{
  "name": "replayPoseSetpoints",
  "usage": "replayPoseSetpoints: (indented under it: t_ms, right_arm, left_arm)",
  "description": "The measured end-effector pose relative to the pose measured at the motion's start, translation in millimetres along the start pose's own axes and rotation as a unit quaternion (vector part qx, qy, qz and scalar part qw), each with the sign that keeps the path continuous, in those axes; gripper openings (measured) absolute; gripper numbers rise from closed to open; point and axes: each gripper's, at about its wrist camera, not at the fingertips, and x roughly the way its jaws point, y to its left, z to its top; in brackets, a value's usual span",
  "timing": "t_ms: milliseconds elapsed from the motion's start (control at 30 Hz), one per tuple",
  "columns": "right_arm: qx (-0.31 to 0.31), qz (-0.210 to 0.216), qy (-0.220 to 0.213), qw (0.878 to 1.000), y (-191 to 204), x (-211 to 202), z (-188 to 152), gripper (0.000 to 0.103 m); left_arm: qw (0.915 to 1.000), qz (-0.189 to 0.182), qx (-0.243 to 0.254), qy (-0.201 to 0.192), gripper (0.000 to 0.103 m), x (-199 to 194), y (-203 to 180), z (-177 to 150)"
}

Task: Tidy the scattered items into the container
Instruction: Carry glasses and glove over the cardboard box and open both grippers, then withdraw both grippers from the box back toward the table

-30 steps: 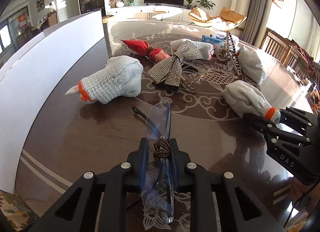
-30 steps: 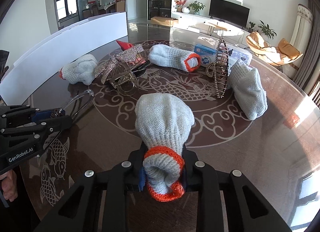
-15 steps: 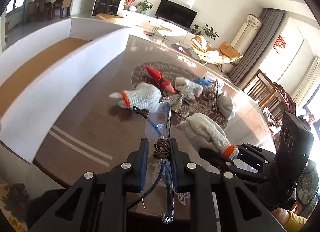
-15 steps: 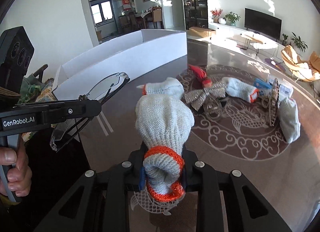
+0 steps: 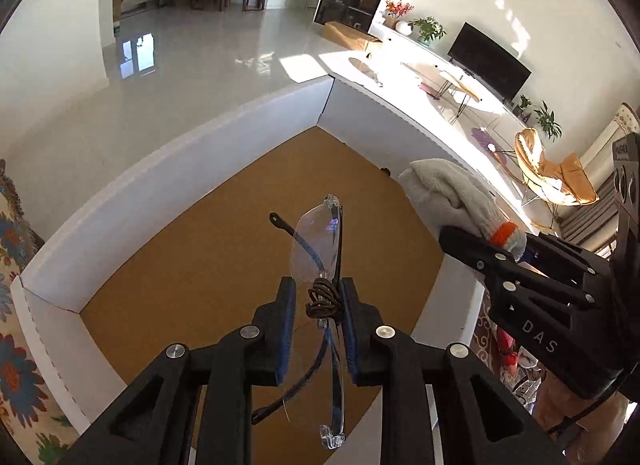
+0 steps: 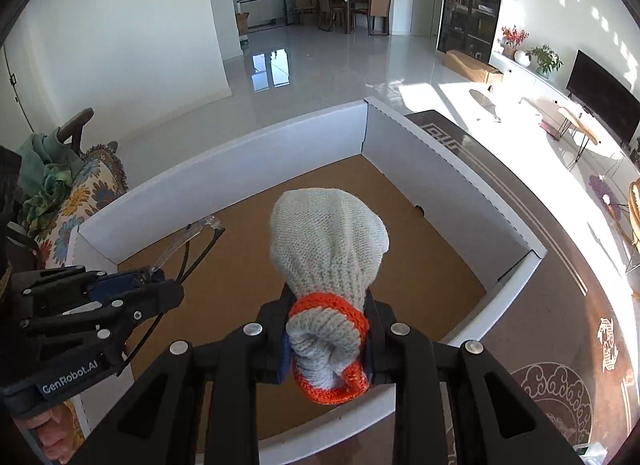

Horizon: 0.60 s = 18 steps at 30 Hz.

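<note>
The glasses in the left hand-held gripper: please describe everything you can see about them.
The glasses are rimless, with clear lenses that look like plastic and thin dark arms, folded. A brown cord is wound around the middle. The left hand-held gripper is shut on them near that cord, with its blue pads on either side. They stand on edge, one lens pointing away from the camera and one back toward it. They hang above the brown floor of the white box, touching nothing else.

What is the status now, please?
Left gripper shut on clear rimless glasses. Right gripper shut on grey orange-cuffed glove. Both over white cardboard box; nothing blocking.
</note>
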Motion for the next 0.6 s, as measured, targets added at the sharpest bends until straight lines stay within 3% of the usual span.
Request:
replayPoseSetpoints:
  t_ms: [67, 100, 133, 167, 200, 300, 400, 500, 600]
  right_arm:
    - [0.007, -0.008, 0.037, 0.999, 4.4, 33.8, 15.1, 0.032]
    - [0.018, -0.003, 0.066, 0.998, 3.4, 51.1, 19.4, 0.038]
    - [0.035, 0.015, 0.094, 0.995, 1.1, 66.0, 21.0, 0.044]
    - [0.053, 0.033, 0.118, 0.991, -1.7, 77.9, 21.1, 0.063]
    - [0.065, 0.040, 0.129, 0.989, -4.4, 84.7, 20.5, 0.068]
    - [0.078, 0.030, 0.123, 0.989, -14.0, 84.1, 17.0, 0.069]
    - [0.100, 0.041, 0.085, 0.990, -27.1, 54.9, 6.6, 0.069]
    - [0.075, 0.024, 0.002, 0.997, -29.5, -11.3, -15.9, 0.069]
    - [0.055, 0.020, -0.083, 0.995, -29.4, -86.7, -77.8, 0.069]
  left_arm:
    - [0.9986, -0.018, -0.020, 0.046, 0.026, 27.6, 11.3, 7.7]
    - [0.9963, -0.026, -0.038, 0.073, 0.041, 41.5, 17.8, 9.1]
    - [0.9931, -0.027, -0.058, 0.098, 0.068, 54.3, 24.4, 8.3]
    - [0.9901, -0.026, -0.077, 0.114, 0.079, 64.6, 29.3, 5.6]
    - [0.9880, -0.027, -0.091, 0.122, 0.083, 71.3, 33.5, 2.9]
    - [0.9842, -0.024, -0.115, 0.133, 0.083, 75.5, 43.5, -3.5]
    - [0.9886, -0.019, -0.113, 0.097, 0.083, 48.5, 38.3, -8.2]
    - [0.9984, -0.017, -0.051, 0.019, 0.083, -11.1, 0.0, -19.3]
    - [0.9970, -0.062, 0.033, -0.033, 0.085, -70.2, -61.3, -57.3]
